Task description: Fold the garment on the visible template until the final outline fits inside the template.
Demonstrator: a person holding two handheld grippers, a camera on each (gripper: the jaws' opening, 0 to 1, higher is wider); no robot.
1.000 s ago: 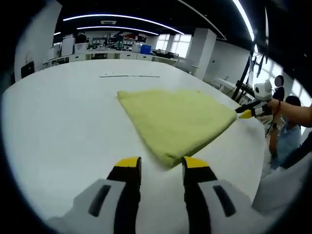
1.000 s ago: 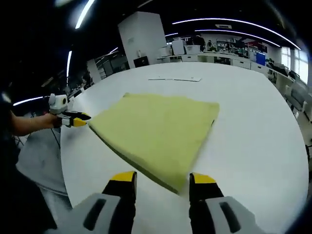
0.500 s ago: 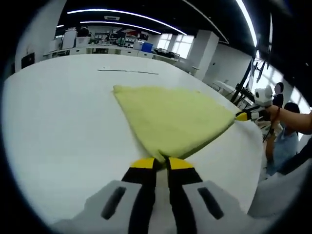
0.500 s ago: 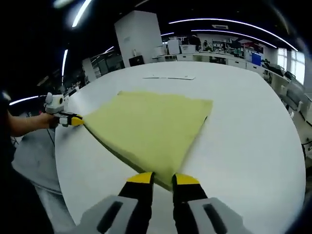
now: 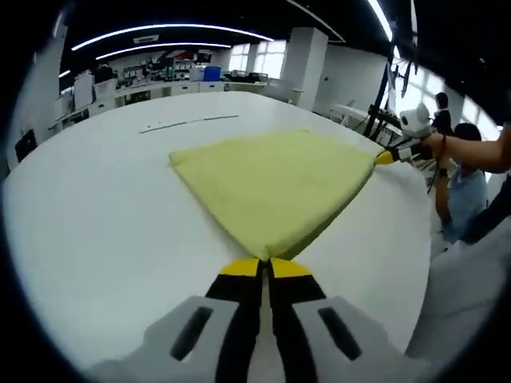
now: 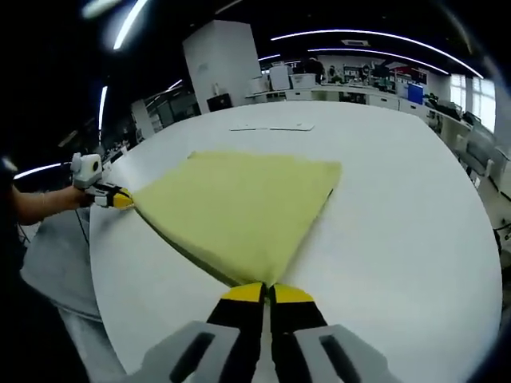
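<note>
A yellow-green folded garment [image 5: 271, 179] lies flat on the white table [image 5: 96, 231]. In the left gripper view my left gripper [image 5: 265, 264] is shut on the garment's near corner. At the garment's far right corner my right gripper [image 5: 386, 156], held by a hand, pinches the cloth. The right gripper view has the same garment [image 6: 239, 203] with my right gripper [image 6: 267, 292] shut on its near corner. My left gripper [image 6: 120, 199] holds the corner at the left there. Thin line marks [image 5: 188, 122] lie on the table beyond the garment.
The round table edge [image 5: 415, 263] runs close on the right, with a person [image 5: 463, 191] standing past it. Grey cloth [image 6: 56, 263] hangs off the table's left side. Desks and shelves [image 6: 351, 80] fill the far background.
Both grippers were open a second ago, straddling garment corners. They have since moved in and shut on the corners, and the jaws have drawn tighter in the last half second.
</note>
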